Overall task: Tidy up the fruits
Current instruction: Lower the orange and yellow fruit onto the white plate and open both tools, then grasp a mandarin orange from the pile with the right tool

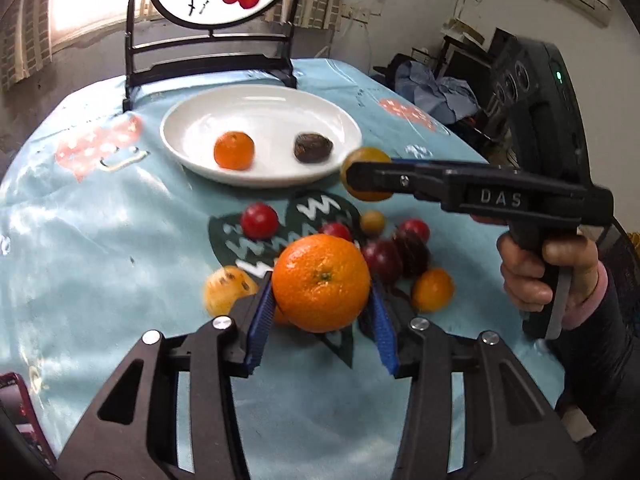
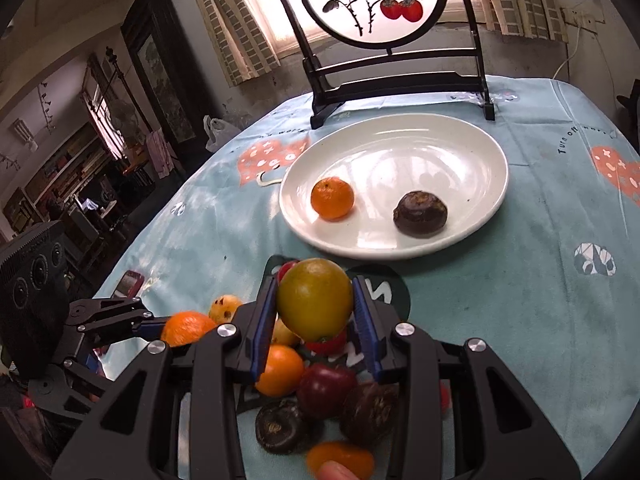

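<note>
My left gripper (image 1: pixel 322 300) is shut on a large orange (image 1: pixel 321 282), held above a pile of small fruits (image 1: pixel 384 256) on the blue tablecloth. My right gripper (image 2: pixel 314 308) is shut on a yellow-green fruit (image 2: pixel 315 300); it also shows in the left wrist view (image 1: pixel 366 180), just right of the plate's near rim. The white plate (image 1: pixel 260 112) holds a small orange (image 1: pixel 234 151) and a dark brown fruit (image 1: pixel 313 147). In the right wrist view the plate (image 2: pixel 460 152) lies ahead, and the left gripper with the orange (image 2: pixel 186 327) is at the left.
A black stand with a round painted screen (image 1: pixel 212 52) stands behind the plate. Red, purple, dark and orange fruits (image 2: pixel 326 390) lie under my right gripper. A loquat (image 1: pixel 228 288) lies left of the orange. A red phone (image 2: pixel 130 283) lies near the left table edge.
</note>
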